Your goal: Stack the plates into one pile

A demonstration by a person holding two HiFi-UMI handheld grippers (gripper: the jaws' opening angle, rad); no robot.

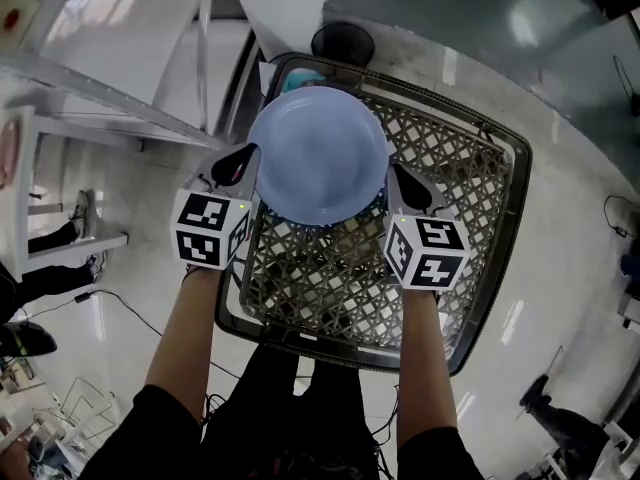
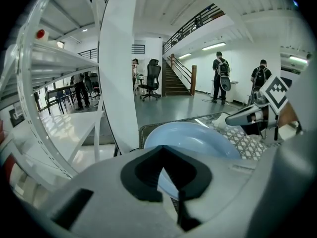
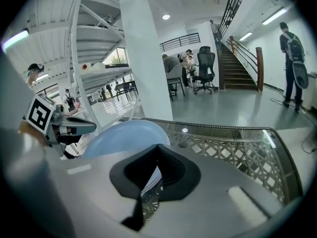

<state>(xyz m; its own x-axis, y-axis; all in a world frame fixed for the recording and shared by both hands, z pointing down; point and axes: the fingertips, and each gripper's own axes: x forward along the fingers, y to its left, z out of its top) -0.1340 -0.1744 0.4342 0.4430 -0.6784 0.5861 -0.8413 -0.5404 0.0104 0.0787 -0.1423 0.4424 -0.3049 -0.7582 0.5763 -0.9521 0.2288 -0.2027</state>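
Observation:
A light blue plate (image 1: 320, 153) hangs above the lattice-topped table (image 1: 470, 218), held from both sides. My left gripper (image 1: 252, 160) is shut on the plate's left rim, and the rim (image 2: 193, 138) runs in between its pads. My right gripper (image 1: 392, 176) is shut on the right rim, where the plate (image 3: 124, 135) shows beyond its jaws. Just behind the held plate's far edge a teal piece (image 1: 300, 76) peeks out on the table; it looks like another plate, mostly hidden.
The table has a dark raised rim (image 1: 505, 133) and a woven lattice under glass. A white pillar (image 1: 285, 3) and a dark round thing (image 1: 343, 43) stand just beyond it. White shelving (image 1: 100, 68) is at the left. People stand far off by the stairs (image 2: 220, 78).

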